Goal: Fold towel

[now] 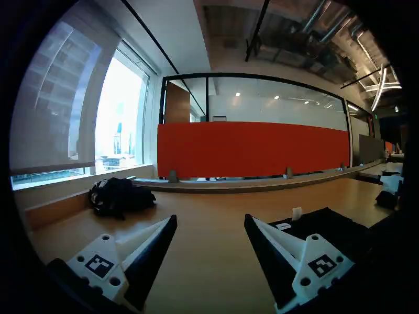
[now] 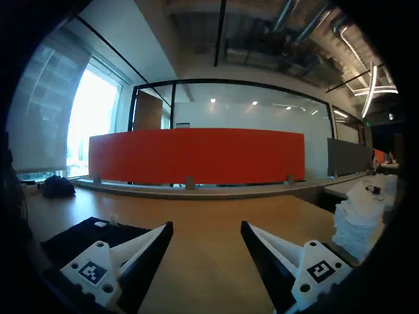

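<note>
Towel (image 2: pixel 78 234) — black, flat cloth

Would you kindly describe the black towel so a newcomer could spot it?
Start at the wooden table before the orange partition. The black towel lies spread on it, left of the right gripper. Unlike the white stack and the lumpy black bag by the window, it is flat with a small white tag.

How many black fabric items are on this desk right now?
2. A flat black towel lies close ahead on the desk; a crumpled black bundle sits by the window. More may be hidden at the edges.
</note>
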{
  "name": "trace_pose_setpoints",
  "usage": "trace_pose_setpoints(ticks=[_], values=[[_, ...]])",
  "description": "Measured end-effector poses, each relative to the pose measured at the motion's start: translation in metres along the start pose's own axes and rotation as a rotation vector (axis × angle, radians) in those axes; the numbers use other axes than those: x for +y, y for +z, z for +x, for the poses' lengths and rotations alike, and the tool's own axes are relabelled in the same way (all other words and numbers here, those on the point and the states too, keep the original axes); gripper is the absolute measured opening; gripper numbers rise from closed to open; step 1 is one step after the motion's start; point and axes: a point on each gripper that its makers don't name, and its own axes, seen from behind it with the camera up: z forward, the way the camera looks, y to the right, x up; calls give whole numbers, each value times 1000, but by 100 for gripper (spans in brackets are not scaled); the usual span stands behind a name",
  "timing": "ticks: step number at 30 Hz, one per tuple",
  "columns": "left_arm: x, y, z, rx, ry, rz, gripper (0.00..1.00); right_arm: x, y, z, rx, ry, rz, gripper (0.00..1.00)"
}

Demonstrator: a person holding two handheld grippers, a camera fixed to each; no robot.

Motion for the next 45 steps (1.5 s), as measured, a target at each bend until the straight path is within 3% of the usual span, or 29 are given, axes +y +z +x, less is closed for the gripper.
trace_pose_setpoints(ticks=[14,17,23,36,45], values=[[1,1,-2,-21,1,2,95,0,0,5,-11,2,-8,100],[2,0,11,-18,-5,4,95,-1,-1,17,-9,3,-10,100],[3,-4,52,-20,-11,5,95,-2,-2,58,-8,-19,-11,100],[5,-11,167,-22,-19,-7,95,-15,-5,175,9,-32,-10,100],[6,-10,211,-28,-21,-19,95,-14,-8,217,5,-16,-29,100]])
